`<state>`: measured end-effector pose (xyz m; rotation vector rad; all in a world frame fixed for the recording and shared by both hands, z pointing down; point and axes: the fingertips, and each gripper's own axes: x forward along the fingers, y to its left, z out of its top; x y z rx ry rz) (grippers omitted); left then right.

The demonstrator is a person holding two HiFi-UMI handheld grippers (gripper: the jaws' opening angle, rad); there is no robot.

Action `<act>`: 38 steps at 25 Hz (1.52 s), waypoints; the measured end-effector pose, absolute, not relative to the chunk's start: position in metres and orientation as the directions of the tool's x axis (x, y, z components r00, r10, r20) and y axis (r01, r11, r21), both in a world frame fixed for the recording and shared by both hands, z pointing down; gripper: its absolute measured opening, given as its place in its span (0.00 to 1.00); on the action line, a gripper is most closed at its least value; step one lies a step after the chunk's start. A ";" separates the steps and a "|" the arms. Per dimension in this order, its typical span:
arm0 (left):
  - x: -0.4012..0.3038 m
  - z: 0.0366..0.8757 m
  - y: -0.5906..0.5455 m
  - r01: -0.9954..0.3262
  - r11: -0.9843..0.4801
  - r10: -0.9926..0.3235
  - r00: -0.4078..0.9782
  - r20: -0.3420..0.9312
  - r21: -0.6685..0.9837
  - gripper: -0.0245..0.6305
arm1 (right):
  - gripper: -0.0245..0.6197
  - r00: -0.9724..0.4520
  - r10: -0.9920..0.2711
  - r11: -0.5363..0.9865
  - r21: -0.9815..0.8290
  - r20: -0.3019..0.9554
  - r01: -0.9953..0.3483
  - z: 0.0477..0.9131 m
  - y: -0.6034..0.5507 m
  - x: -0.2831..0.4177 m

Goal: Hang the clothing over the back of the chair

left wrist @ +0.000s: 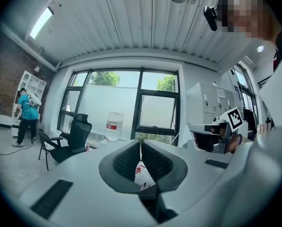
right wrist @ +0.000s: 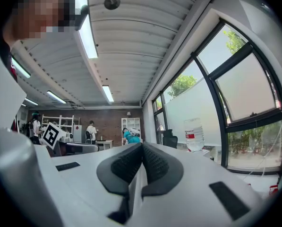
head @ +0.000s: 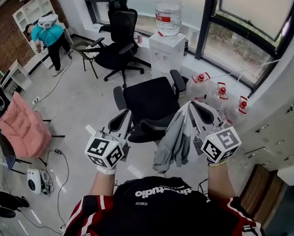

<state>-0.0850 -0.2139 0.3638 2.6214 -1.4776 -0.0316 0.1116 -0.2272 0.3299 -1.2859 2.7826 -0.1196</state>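
Observation:
A grey garment (head: 172,142) hangs in a bunch from my right gripper (head: 192,107), which is shut on its upper edge. A pale strip of that cloth (right wrist: 135,188) shows between the closed pads of the right gripper (right wrist: 141,148). My left gripper (head: 125,114) is held level beside it, shut with nothing visible in it; its pads meet in the left gripper view (left wrist: 141,146). Both grippers hover just over the near side of a black office chair (head: 151,100), whose backrest (head: 147,127) is nearest me. The garment dangles at the chair's right rear corner.
A white water dispenser (head: 167,50) with a bottle stands behind the chair under the windows. Water jugs (head: 218,95) sit at the right. More black chairs (head: 118,43) stand farther back, a pink padded chair (head: 23,127) is at left, and a person in teal (head: 49,36) works at shelves.

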 end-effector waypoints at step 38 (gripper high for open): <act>-0.087 0.374 -0.391 -0.653 -0.733 -0.660 0.750 0.032 0.191 0.08 | 0.06 -0.582 -0.813 0.581 -0.049 0.020 -0.813 0.328 -0.376 0.017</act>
